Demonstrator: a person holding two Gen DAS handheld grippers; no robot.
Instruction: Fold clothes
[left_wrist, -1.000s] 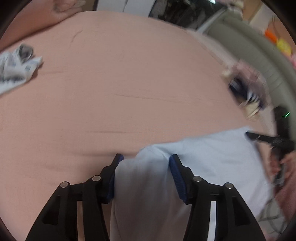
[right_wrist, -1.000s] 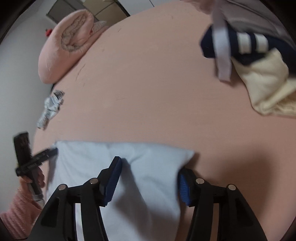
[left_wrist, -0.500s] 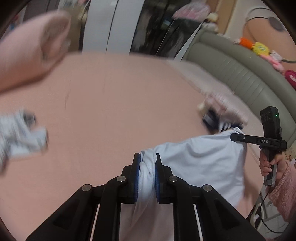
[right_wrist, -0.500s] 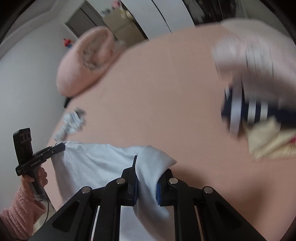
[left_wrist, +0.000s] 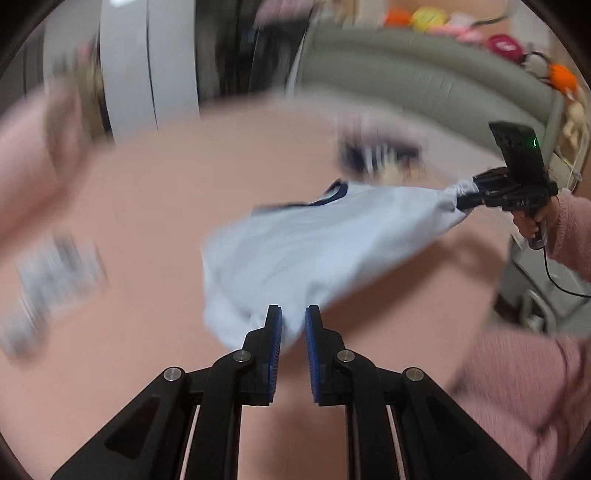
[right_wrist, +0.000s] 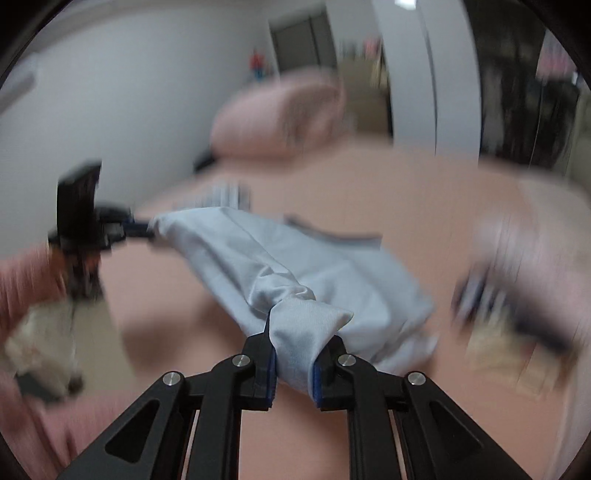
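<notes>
A light blue garment (left_wrist: 314, 251) with a dark navy trim hangs stretched in the air above the pink bed (left_wrist: 147, 206). My left gripper (left_wrist: 293, 323) is shut on one bunched end of it. In the same view my right gripper (left_wrist: 460, 201), held by a hand in a pink sleeve, grips the far end. From the right wrist, the garment (right_wrist: 295, 266) sags between the two grippers. My right gripper (right_wrist: 293, 343) is shut on a thick fold, and my left gripper (right_wrist: 146, 230) pinches the other end at the left.
A pile of navy-striped and cream clothes (left_wrist: 376, 158) lies on the bed beyond the garment. A grey-and-white patterned cloth (left_wrist: 55, 277) lies at the left, blurred. A rolled pink blanket (right_wrist: 277, 118) sits at the bed's far end. A grey padded headboard (left_wrist: 406, 81) carries toys.
Both grippers closed on the garment's ends, then lifted it off the bed and pulled it taut between them. Both views now tilt up toward the room.
</notes>
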